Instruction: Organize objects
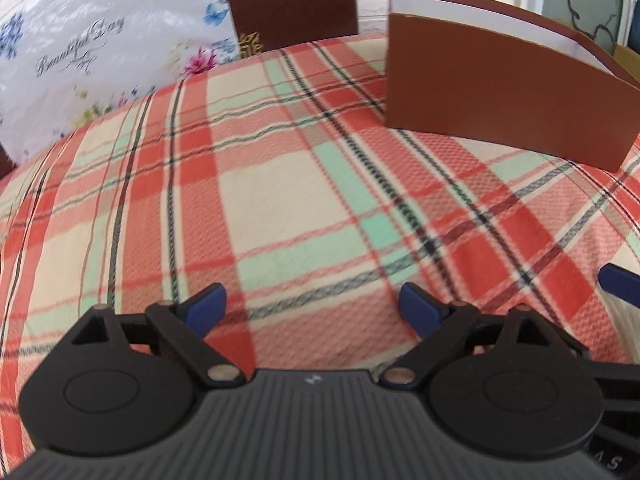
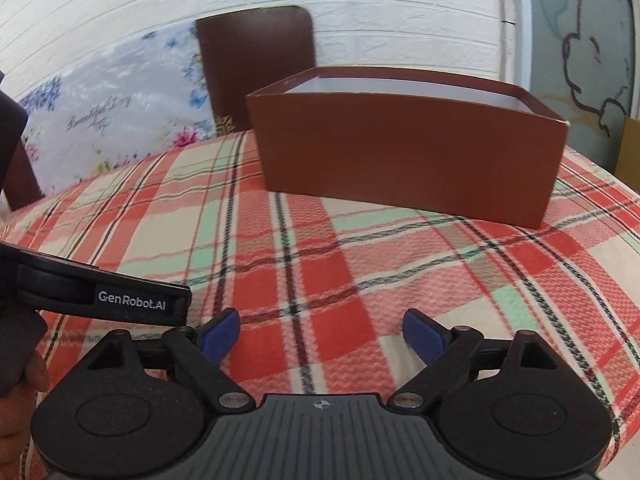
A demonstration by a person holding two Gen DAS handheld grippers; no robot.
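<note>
Hovering over plaid cloth (image 1: 280, 184), left gripper (image 1: 312, 308) fingers wide, empty, right gripper (image 2: 322, 334) likewise, box (image 2: 408, 152) upper right.

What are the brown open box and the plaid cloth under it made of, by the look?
Brown open box: likely rigid paperboard with a matte brown wrap, going by its thin straight walls, crisp corners and plain white lining; no gloss shows. Plaid cloth: woven textile, probably cotton or a blend, with a raised waffle-like texture and a soft, matte surface that drapes over something rounded. Fibre cannot be settled from here.
</note>
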